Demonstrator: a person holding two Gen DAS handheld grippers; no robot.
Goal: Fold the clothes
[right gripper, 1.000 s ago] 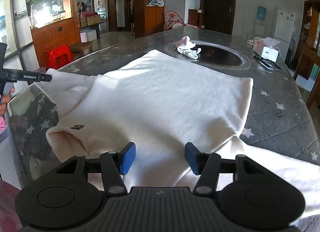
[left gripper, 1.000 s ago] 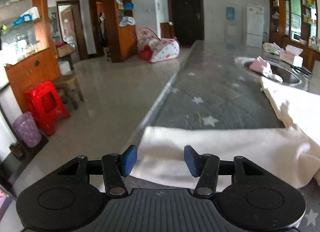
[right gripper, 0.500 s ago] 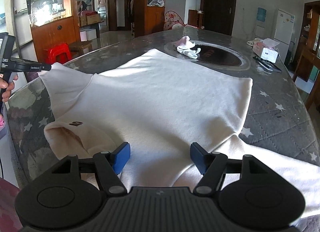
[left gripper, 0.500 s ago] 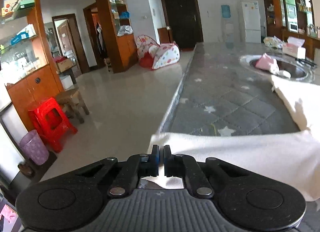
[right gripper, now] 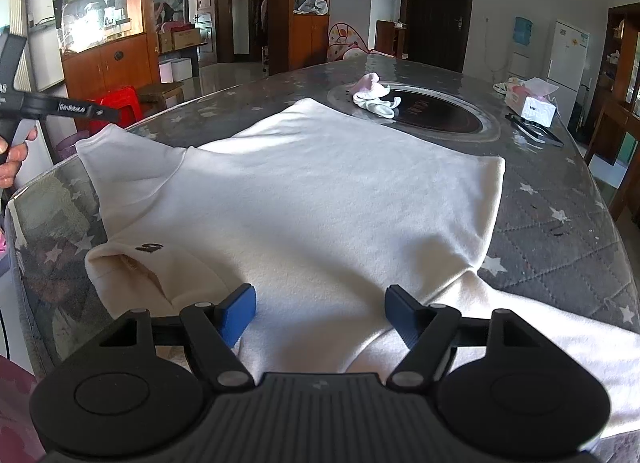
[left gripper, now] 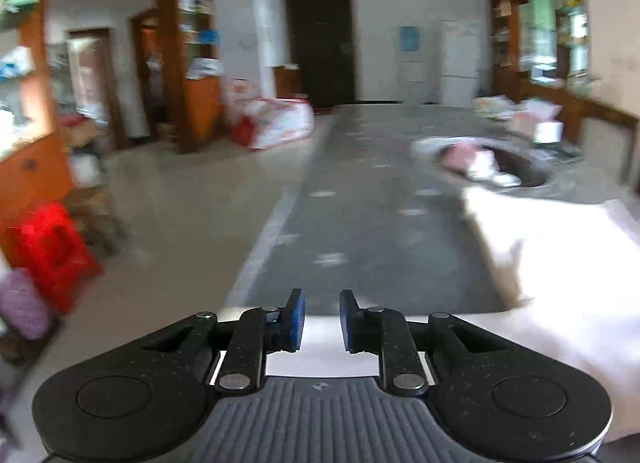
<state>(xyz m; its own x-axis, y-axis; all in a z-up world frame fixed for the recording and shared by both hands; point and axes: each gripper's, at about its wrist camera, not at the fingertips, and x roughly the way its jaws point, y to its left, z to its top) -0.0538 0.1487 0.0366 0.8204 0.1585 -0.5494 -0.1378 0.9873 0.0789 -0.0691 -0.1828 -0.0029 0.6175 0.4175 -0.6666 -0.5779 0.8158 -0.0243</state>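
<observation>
Both wrist views face along table (right gripper: 560,223), sharing sweater (right gripper: 320,203)

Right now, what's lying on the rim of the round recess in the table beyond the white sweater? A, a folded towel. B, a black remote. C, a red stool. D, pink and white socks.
D: in the right wrist view a small heap of pink and white socks lies on the near edge of the round recess, just past the white sweater.

Bright daylight, left wrist view smeared by motion blur, right wrist view sharp, white sweater (right gripper: 320,199) overexposed in places, glare on the bench (right gripper: 560,223), fisheye-bent, dark corners.
</observation>
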